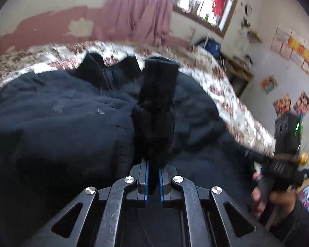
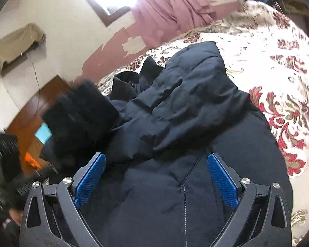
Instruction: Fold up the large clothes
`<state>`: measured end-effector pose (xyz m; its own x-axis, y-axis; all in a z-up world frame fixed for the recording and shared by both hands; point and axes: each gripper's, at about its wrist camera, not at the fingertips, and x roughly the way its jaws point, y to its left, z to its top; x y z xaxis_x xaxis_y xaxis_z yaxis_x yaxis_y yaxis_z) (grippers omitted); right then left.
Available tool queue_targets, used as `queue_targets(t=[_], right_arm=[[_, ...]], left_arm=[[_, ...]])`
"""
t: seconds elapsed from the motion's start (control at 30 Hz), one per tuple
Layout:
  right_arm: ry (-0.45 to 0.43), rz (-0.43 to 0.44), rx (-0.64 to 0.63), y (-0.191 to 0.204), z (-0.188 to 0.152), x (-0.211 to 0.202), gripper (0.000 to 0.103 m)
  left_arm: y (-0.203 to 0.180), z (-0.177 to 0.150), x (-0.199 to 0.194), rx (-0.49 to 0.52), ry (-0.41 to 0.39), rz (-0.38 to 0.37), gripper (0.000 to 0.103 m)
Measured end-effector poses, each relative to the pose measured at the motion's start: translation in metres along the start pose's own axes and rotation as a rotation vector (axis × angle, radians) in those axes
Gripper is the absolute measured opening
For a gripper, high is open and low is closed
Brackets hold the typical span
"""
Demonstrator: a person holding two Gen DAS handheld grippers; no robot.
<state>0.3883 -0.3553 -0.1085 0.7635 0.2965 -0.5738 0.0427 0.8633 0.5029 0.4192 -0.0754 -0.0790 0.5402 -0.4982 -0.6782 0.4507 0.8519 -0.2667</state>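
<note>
A large dark navy padded jacket (image 1: 61, 123) lies spread on a floral bedspread (image 1: 226, 86). My left gripper (image 1: 153, 177) is shut on the jacket's sleeve cuff (image 1: 158, 86), which stands up above the jacket body. In the right wrist view the jacket (image 2: 185, 107) fills the middle, one sleeve folded across the body. My right gripper (image 2: 156, 183) is open and empty just above the jacket's lower part. The lifted sleeve cuff (image 2: 80, 111) shows blurred at the left. The right gripper's body (image 1: 286, 144) appears at the right of the left wrist view.
The bedspread (image 2: 278, 65) extends right of the jacket. A pink curtain (image 1: 140, 10) hangs at the window behind the bed. A wooden headboard (image 2: 41, 107) stands left. A small wooden shelf (image 1: 239, 76) and wall posters are beyond the bed.
</note>
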Motion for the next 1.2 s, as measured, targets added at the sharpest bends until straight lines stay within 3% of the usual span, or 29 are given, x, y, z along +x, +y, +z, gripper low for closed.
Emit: queue_targets(t=[0.1, 0.17, 0.2, 0.23, 0.33, 0.47, 0.57, 0.63, 0.7, 0.8, 0.87, 0.9, 1.2], right_arm=[[0.000, 0.066, 0.059, -0.006, 0.002, 0.006, 0.097], [0.008, 0.119, 0.094, -0.010, 0.002, 0.010, 0.097], [0.023, 0.154, 0.127, -0.012, 0.004, 0.015, 0.097], [0.035, 0.180, 0.147, -0.013, 0.004, 0.019, 0.097], [0.106, 0.241, 0.204, -0.015, 0.000, 0.039, 0.097], [0.148, 0.166, 0.140, 0.002, -0.007, 0.056, 0.097], [0.165, 0.077, 0.125, 0.014, -0.009, 0.066, 0.094], [0.178, 0.011, 0.130, 0.016, -0.009, 0.070, 0.080], [0.198, 0.010, 0.171, 0.018, -0.011, 0.078, 0.044], [0.226, 0.007, 0.221, 0.020, -0.016, 0.085, 0.021], [0.196, 0.026, 0.230, 0.022, -0.016, 0.081, 0.007], [0.178, 0.034, 0.229, 0.023, -0.014, 0.076, 0.005], [-0.097, -0.064, 0.015, 0.052, 0.060, 0.005, 0.004]], left_arm=[[-0.004, -0.013, 0.008, 0.032, 0.031, -0.015, 0.022], [-0.008, -0.018, 0.010, 0.057, 0.040, -0.043, 0.046], [-0.010, -0.023, 0.008, 0.063, 0.042, -0.073, 0.075], [-0.013, -0.025, 0.006, 0.062, 0.027, -0.090, 0.086], [-0.014, -0.033, -0.006, 0.063, -0.013, -0.112, 0.086], [-0.007, -0.031, -0.021, -0.004, -0.025, -0.100, 0.086], [0.006, -0.032, -0.039, -0.040, -0.075, -0.031, 0.086], [0.016, -0.030, -0.048, -0.069, -0.109, 0.032, 0.086], [0.035, -0.032, -0.065, -0.115, -0.148, 0.122, 0.086], [0.066, -0.031, -0.088, -0.193, -0.183, 0.210, 0.086], [0.084, -0.029, -0.100, -0.226, -0.192, 0.258, 0.086], [0.090, -0.028, -0.104, -0.230, -0.198, 0.274, 0.086], [0.120, -0.018, -0.124, -0.232, -0.239, 0.358, 0.086]])
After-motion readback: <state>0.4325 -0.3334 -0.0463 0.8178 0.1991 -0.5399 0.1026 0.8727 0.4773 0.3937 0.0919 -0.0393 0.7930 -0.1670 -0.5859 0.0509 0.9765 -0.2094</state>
